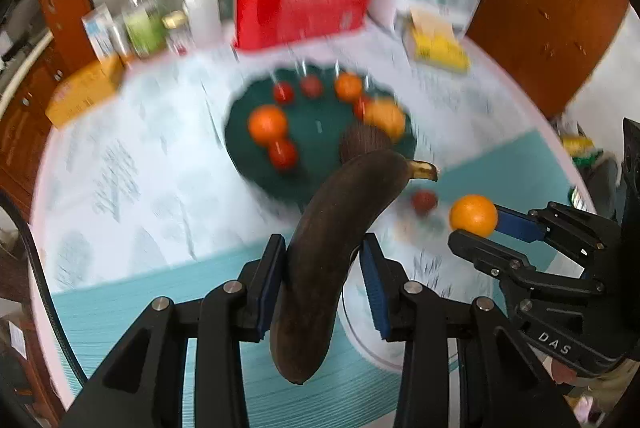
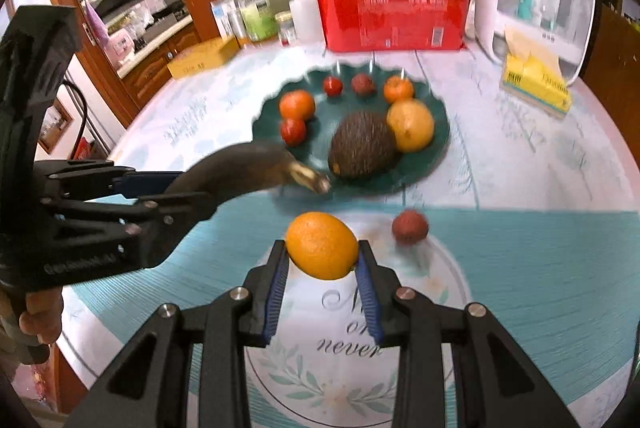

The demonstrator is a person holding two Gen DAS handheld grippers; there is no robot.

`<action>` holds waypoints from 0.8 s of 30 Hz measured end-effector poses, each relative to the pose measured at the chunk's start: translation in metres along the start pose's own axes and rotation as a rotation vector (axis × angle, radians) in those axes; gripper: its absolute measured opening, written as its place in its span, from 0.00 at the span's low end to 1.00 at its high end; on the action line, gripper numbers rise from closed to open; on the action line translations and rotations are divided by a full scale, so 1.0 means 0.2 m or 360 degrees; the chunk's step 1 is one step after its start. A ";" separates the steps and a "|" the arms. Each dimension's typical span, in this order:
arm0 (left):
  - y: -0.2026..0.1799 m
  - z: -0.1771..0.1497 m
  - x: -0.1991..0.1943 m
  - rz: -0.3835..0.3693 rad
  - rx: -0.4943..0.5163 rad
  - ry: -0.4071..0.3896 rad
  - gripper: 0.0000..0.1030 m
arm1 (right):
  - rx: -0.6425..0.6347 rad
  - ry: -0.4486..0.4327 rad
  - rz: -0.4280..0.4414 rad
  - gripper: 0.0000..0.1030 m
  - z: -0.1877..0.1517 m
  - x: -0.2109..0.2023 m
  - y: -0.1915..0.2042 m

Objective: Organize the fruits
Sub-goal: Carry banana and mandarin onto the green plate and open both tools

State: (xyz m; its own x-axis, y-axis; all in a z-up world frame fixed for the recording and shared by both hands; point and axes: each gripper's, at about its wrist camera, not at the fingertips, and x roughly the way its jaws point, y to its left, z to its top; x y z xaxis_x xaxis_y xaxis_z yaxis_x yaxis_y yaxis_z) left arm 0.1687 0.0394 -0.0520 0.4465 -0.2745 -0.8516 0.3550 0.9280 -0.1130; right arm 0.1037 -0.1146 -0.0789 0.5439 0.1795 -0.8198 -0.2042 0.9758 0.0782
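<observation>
Holding a very dark, almost black banana (image 1: 320, 252) above the desk (image 1: 132, 187), the left tongs (image 1: 323, 284) were clenched on its middle. Its yellow-brown stem pointed toward the green plate (image 2: 320, 115). The right tongs (image 2: 322, 264) gripped a bright orange (image 2: 322, 244) by its sides. A small red fruit (image 2: 409, 226) lay on the round mat (image 2: 400, 368) nearby. Fruits on the plate looked blurry, and the avocado (image 1: 362, 143) was partly hidden behind the banana.
</observation>
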 end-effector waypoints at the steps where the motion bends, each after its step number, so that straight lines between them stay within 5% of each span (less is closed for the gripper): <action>1: 0.00 0.04 -0.05 0.0020 0.0000 -0.0033 0.36 | -0.0013 -0.0028 0.0002 0.33 0.06 -0.05 0.00; 5: 0.00 0.24 -0.24 0.0094 -0.0007 -0.0180 0.36 | -0.0077 -0.0151 -0.0006 0.33 0.29 -0.21 -0.01; 12: 0.03 0.58 -0.32 0.0183 -0.0050 -0.0318 0.36 | -0.0155 -0.0330 -0.0063 0.33 0.73 -0.34 -0.04; 17: 0.07 0.74 -0.12 0.0117 -0.0134 -0.0292 0.36 | -0.0176 -0.0296 -0.0088 0.33 0.89 -0.16 -0.10; 24: 0.12 0.76 0.36 0.0064 -0.0251 -0.0108 0.36 | -0.0129 -0.0085 -0.0061 0.33 0.87 0.27 -0.22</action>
State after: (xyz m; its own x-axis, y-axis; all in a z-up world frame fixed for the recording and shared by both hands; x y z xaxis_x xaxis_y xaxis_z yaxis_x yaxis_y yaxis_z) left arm 0.3346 0.0031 -0.0379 0.5140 -0.2476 -0.8213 0.2050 0.9651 -0.1627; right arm 0.2842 -0.1267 -0.0287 0.5947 0.1505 -0.7898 -0.2464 0.9692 -0.0008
